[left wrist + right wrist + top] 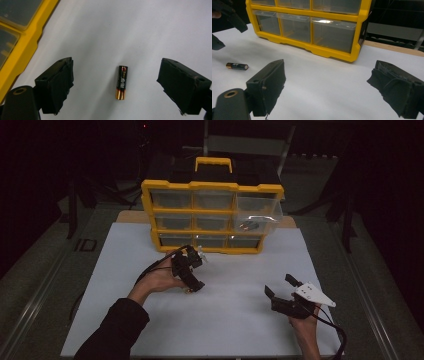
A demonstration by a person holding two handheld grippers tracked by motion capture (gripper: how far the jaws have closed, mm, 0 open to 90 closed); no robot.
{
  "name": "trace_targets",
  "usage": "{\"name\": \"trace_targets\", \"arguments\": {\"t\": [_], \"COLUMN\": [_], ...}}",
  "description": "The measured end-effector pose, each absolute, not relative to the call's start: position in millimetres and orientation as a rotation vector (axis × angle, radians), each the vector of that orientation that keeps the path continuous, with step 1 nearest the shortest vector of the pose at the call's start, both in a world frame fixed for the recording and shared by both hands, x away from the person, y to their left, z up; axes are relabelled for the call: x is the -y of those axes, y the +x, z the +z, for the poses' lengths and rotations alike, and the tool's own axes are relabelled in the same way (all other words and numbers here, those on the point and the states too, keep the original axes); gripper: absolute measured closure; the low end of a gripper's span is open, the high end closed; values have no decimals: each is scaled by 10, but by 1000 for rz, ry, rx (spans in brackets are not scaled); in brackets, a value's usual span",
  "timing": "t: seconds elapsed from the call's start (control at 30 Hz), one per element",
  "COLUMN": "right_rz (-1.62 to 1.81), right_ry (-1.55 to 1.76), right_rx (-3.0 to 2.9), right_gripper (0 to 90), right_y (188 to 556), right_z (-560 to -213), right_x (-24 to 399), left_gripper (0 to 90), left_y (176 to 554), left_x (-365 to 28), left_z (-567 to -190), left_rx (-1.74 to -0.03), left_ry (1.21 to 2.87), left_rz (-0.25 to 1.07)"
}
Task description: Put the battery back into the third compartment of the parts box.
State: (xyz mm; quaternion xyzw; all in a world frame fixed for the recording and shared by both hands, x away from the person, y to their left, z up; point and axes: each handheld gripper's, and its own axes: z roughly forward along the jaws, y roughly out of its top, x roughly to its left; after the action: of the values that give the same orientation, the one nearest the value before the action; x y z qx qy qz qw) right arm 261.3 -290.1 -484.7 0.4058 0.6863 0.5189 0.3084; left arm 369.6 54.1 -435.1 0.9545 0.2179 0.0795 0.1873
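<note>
A small black and gold battery lies flat on the white sheet. My left gripper hangs over it, pointing down, with its jaws wide apart on either side of the battery and touching nothing. In the high view the left gripper is just in front of the yellow organizer. From the right gripper view, the battery lies at the far left under the left gripper. My right gripper rests low at the front right, open and empty.
The yellow organizer with clear drawers stands at the back of the sheet, black case behind it. Its right-hand middle drawer is pulled out, with something shiny inside. A wooden board edge and dark floor surround the sheet.
</note>
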Motion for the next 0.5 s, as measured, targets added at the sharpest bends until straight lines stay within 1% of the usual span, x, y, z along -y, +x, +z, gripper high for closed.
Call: {"name": "trace_targets", "arguments": {"t": [0.5], "right_rz": [1371], "right_ry": [1071], "right_rx": [-1816], "right_gripper": [113], "right_y": [2615], "right_z": [-4848], "right_x": [2901], "left_gripper": [153], "left_y": [3687], "left_x": [-540], "left_z": [-4515], "left_rx": [-619], "left_ry": [2731], "left_rz": [196]}}
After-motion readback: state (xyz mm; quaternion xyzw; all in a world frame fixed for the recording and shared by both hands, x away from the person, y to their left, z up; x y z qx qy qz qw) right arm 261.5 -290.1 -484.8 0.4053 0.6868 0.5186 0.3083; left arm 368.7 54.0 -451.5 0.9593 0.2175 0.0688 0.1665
